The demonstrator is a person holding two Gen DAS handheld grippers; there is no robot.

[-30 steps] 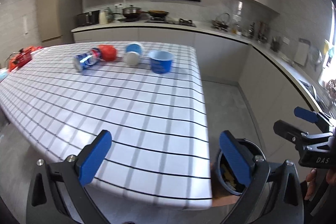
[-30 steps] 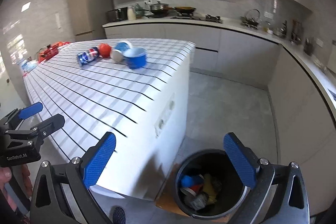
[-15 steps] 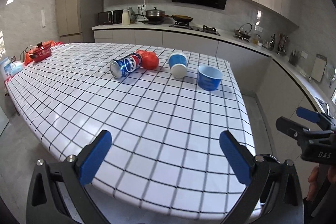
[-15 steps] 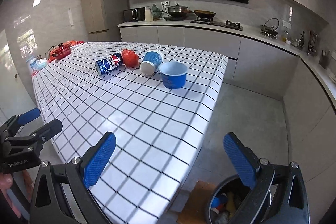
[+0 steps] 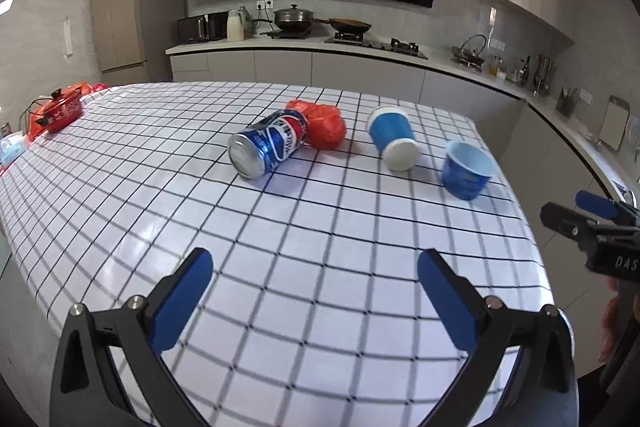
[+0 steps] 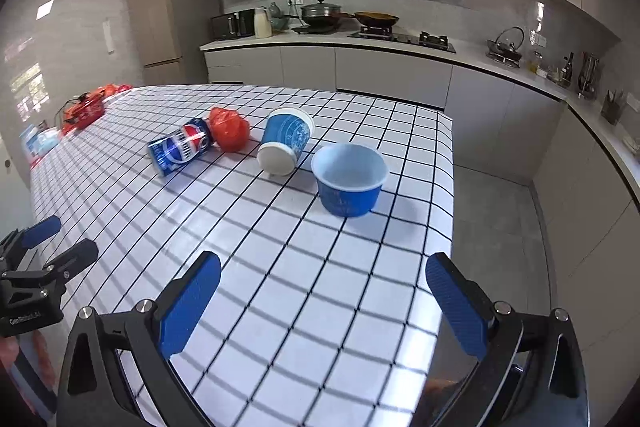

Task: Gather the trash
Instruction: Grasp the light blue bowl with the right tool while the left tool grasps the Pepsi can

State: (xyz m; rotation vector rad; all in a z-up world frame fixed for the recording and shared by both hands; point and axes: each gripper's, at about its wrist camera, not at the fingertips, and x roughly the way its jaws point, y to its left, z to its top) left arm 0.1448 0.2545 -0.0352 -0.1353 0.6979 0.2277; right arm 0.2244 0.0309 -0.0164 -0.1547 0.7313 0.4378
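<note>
Trash sits far across tabletop (image 5: 360,307): can (image 5: 269,143) on its side touching red bag (image 5: 325,125), tipped cup (image 6: 286,145), upright bowl (image 6: 349,183). Left hand-held gripper (image 5: 316,301) and right hand-held gripper (image 6: 324,305) both spread, holding nothing. You take bowl first, straddling rim; it stands near right edge, so close gently; room ahead is open
</note>
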